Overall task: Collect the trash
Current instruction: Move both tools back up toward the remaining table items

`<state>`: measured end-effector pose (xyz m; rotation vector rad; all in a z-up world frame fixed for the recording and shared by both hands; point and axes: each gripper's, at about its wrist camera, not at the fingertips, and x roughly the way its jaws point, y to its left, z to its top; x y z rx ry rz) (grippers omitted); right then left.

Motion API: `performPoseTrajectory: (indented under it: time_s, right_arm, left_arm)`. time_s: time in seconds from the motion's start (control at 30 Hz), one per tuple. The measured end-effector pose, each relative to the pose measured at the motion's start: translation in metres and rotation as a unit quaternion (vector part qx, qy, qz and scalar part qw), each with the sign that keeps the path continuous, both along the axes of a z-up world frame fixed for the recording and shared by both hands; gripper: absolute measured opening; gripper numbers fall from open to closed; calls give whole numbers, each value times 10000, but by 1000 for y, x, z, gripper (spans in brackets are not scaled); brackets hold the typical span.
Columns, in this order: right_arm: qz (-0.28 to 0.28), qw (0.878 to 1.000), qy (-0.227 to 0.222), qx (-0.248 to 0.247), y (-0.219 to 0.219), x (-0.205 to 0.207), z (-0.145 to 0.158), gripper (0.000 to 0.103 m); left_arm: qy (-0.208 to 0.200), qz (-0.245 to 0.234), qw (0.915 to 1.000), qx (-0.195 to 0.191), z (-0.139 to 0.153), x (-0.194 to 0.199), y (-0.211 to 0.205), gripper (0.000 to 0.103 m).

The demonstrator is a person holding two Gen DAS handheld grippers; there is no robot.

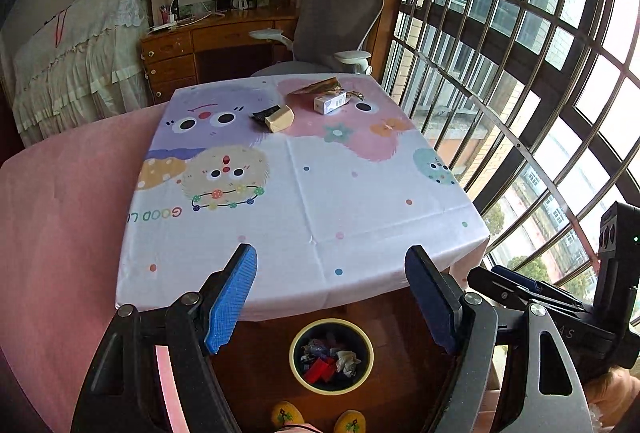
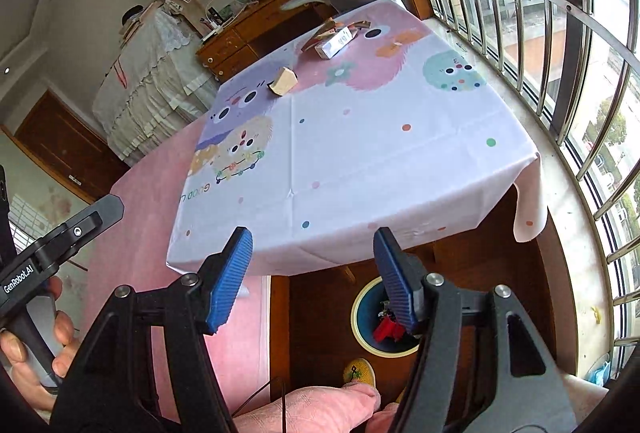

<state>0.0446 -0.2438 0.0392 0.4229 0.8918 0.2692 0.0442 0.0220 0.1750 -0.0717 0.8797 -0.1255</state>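
Trash lies at the far end of the cartoon-print tablecloth point(image 1: 360, 193): a tan box point(image 1: 280, 118) beside a black wrapper point(image 1: 265, 112), a white carton point(image 1: 330, 102) and a brown wrapper point(image 1: 316, 86). The right wrist view shows the tan box point(image 2: 283, 81), the white carton point(image 2: 335, 43) and the brown wrapper point(image 2: 320, 33) too. On the floor under the near table edge stands a round bin point(image 1: 331, 355) point(image 2: 362, 317) holding crumpled trash. My left gripper point(image 1: 331, 299) is open and empty above the bin. My right gripper point(image 2: 312, 277) is open and empty as well.
A pink bed point(image 1: 68, 217) borders the table on the left. Barred windows point(image 1: 520, 73) run along the right. A grey office chair point(image 1: 336, 25) and wooden desk point(image 1: 208, 45) stand behind the table. Yellow slippers point(image 1: 286, 415) and pink-clad knees point(image 2: 312, 409) are below.
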Motion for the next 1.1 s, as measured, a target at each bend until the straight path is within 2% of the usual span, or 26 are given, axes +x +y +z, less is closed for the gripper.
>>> performPoseTrajectory:
  time_s: [0.13,0.3,0.43,0.57,0.67,0.8,0.97,1.1]
  right_arm:
    - [5,9995,-323,-5,-1,18,26,60]
    - [-70,9988,-492,-46,0,52,45,61]
    - [-96,9983,-528,-219,10,89,49,61]
    - [-148,9979,-506,-370,30,139,46,61]
    - [-266,9980,-382,-426,49,184,38,61]
    - [-385,9983,-72,-432,82,257,14,61]
    - [-557,9972,245,-427,131,351,-27,61]
    - [-660,9956,575,-349,169,418,-69,61]
  left_arm:
    - [-219,-43,9997,62,25,15,-1,78]
    - [-325,-78,9994,119,38,53,8,78]
    - [-303,-18,9995,86,32,97,27,78]
    - [-112,-86,9999,-77,11,164,57,78]
    - [120,-202,9996,-168,-11,226,78,78]
    - [350,-375,9987,-44,-45,314,108,78]
    - [603,-577,9965,22,-82,413,141,78]
    - [710,-701,9949,129,-111,471,166,77]
